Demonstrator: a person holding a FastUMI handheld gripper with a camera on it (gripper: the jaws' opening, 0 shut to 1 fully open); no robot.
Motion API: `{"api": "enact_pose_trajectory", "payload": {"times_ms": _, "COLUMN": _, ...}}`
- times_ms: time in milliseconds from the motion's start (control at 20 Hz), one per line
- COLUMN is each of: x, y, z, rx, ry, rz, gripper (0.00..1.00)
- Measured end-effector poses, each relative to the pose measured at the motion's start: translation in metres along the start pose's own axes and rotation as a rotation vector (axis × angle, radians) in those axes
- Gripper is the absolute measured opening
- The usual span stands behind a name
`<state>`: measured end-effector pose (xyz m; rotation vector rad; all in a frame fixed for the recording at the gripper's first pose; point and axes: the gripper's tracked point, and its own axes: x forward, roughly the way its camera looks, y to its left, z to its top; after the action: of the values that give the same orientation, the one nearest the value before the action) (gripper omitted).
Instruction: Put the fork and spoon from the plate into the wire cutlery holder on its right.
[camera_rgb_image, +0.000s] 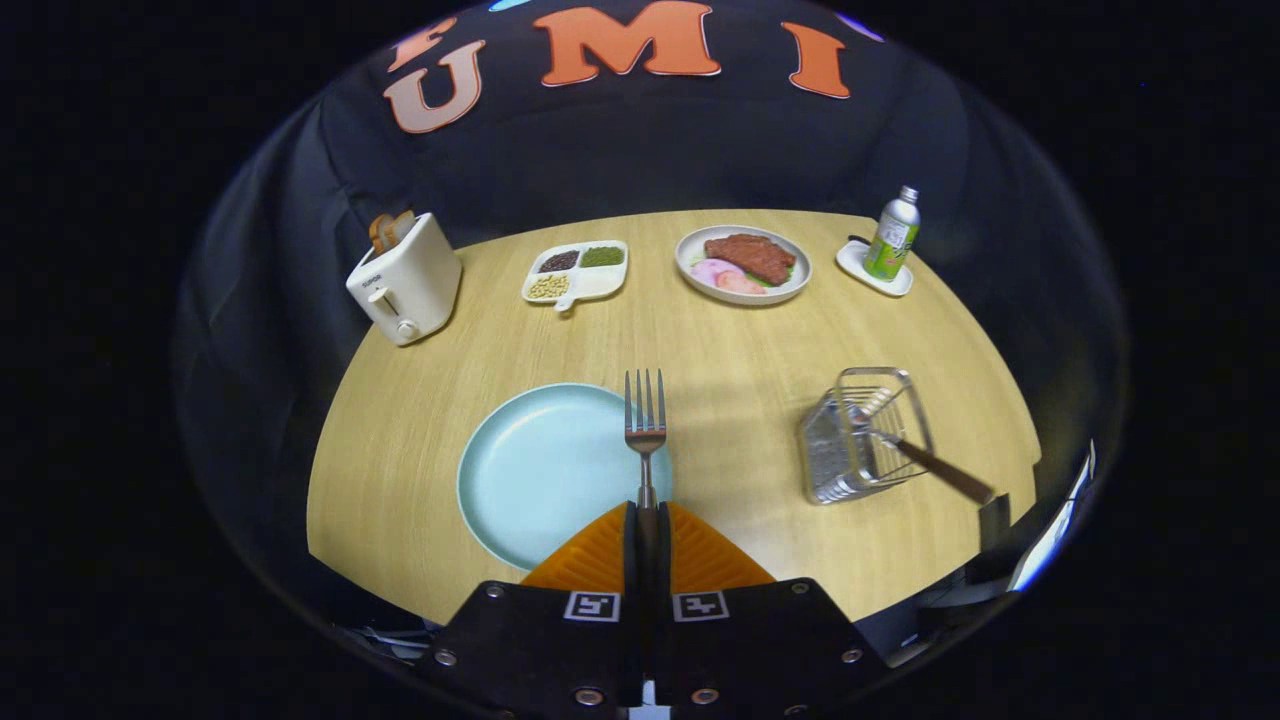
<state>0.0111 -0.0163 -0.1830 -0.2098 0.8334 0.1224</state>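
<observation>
My gripper (647, 512) is shut on the handle of a metal fork (645, 420). The fork sticks straight out ahead of the fingers, tines forward, held above the right rim of a pale blue plate (540, 470). The plate has nothing lying on it. To the right stands the wire cutlery holder (862, 435). A spoon with a dark handle (935, 465) leans in it, handle pointing out to the right.
On the wooden table (760, 350) beyond: a white toaster (405, 282) with bread at the far left, a divided dish of beans (577, 272), a plate of meat (743, 263), and a bottle (892, 236) on a small white tray.
</observation>
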Motion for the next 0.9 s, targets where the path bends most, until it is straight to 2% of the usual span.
{"api": "enact_pose_trajectory", "payload": {"times_ms": 300, "x": -0.020, "y": -0.076, "z": 0.008, "rx": -0.062, "ry": 0.100, "rz": -0.081, "gripper": 0.05}}
{"api": "enact_pose_trajectory", "payload": {"times_ms": 500, "x": -0.021, "y": -0.105, "z": 0.004, "rx": -0.070, "ry": 0.201, "rz": -0.099, "gripper": 0.05}}
{"api": "enact_pose_trajectory", "payload": {"times_ms": 900, "x": 0.003, "y": -0.119, "z": -0.007, "rx": -0.085, "ry": 0.392, "rz": -0.099, "gripper": 0.05}}
